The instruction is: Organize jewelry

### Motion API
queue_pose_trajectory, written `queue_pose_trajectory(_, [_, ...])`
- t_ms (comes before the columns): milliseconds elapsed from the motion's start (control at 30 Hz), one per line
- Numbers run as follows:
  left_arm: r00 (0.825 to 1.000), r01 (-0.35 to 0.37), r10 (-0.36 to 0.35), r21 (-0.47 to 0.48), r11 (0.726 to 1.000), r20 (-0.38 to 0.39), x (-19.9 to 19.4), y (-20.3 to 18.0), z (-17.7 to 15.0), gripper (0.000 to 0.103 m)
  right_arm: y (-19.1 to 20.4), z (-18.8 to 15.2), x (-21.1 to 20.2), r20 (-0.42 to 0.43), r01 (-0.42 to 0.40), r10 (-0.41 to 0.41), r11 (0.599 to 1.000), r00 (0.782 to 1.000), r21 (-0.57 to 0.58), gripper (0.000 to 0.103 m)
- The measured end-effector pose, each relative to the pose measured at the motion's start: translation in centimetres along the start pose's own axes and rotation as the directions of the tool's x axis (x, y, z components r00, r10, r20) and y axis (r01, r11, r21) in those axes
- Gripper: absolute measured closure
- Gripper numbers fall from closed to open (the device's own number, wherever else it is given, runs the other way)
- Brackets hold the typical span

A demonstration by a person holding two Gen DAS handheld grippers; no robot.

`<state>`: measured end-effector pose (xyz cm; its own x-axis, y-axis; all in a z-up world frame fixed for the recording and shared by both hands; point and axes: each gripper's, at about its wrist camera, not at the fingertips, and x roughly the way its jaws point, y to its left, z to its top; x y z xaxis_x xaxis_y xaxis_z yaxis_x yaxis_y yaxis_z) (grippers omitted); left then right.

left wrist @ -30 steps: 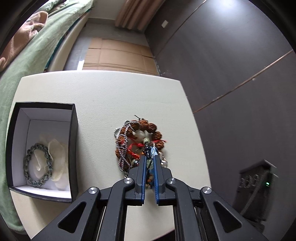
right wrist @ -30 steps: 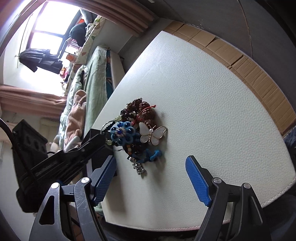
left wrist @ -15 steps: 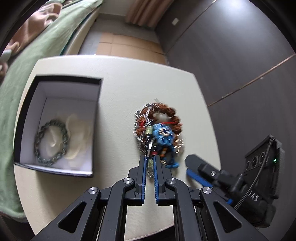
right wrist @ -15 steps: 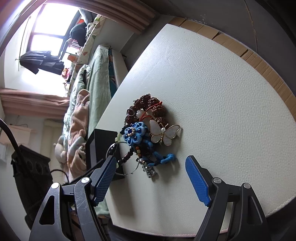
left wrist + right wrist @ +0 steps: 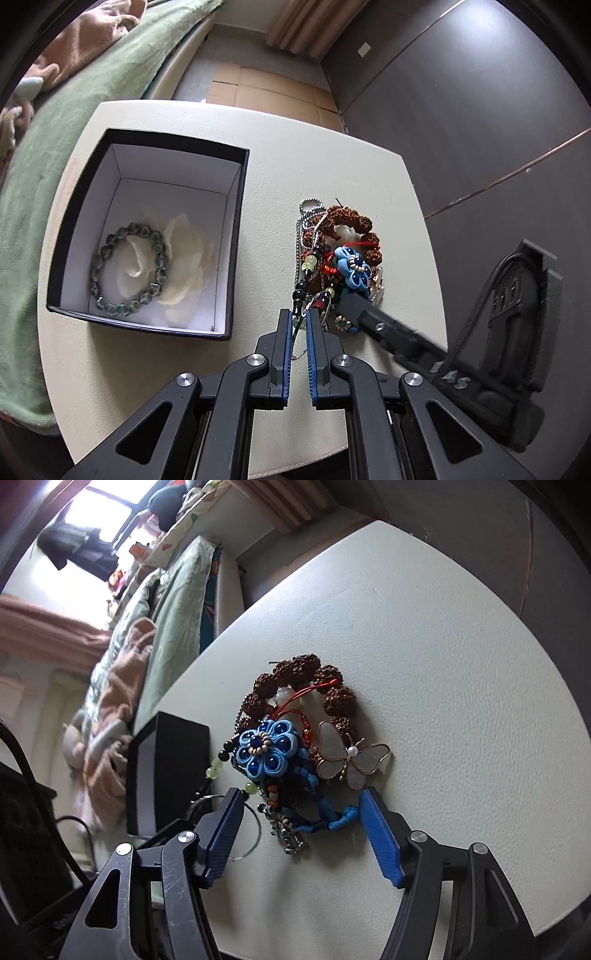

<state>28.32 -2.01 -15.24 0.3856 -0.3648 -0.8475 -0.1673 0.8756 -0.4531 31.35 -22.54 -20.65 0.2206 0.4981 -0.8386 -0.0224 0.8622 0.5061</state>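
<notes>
Jewelry pile on cream table, just right of black box holding green bead bracelet. Left gripper clamped on beaded strand. Right gripper jaws apart, just been closing, straddling blue cord, not pressing.

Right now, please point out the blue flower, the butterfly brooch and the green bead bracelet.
blue flower point(image 5: 266, 752): right wrist view, on its beaded centre.
butterfly brooch point(image 5: 371, 757): right wrist view, on its right wing.
green bead bracelet point(image 5: 96, 261): left wrist view, on a left-side bead.
</notes>
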Motion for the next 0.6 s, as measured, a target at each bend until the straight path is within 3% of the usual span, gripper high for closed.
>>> queue_pose_trajectory(33, [1.000,-0.003,0.003,0.002,1.000,0.004,-0.1,0.1,0.0,0.096,0.0,-0.1,0.0,0.002,0.022,-0.022,1.000,1.000,-0.012,0.050])
queue_pose_trajectory(67, [1.000,-0.012,0.012,0.006,1.000,0.000,0.1,0.1,0.1,0.096,-0.2,-0.1,-0.2,0.006,0.034,-0.033,0.999,0.999,-0.015,0.062])
queue_pose_trajectory(133, [1.000,-0.023,0.023,0.007,1.000,-0.021,0.8,0.0,0.0,0.096,-1.1,-0.3,0.1,-0.036,-0.022,0.022,1.000,0.999,0.010,0.096])
queue_pose_trajectory(167, [0.999,-0.024,0.024,0.005,1.000,-0.032,1.1,0.0,0.0,0.096,-1.6,-0.5,0.4,-0.063,-0.057,0.059,0.998,0.996,0.034,0.096])
queue_pose_trajectory(600, [0.988,-0.075,0.082,0.059,0.995,-0.132,4.3,-0.7,-2.4,0.095,-4.7,-3.8,-4.6,0.058,-0.132,0.128,0.987,0.990,0.087,0.096])
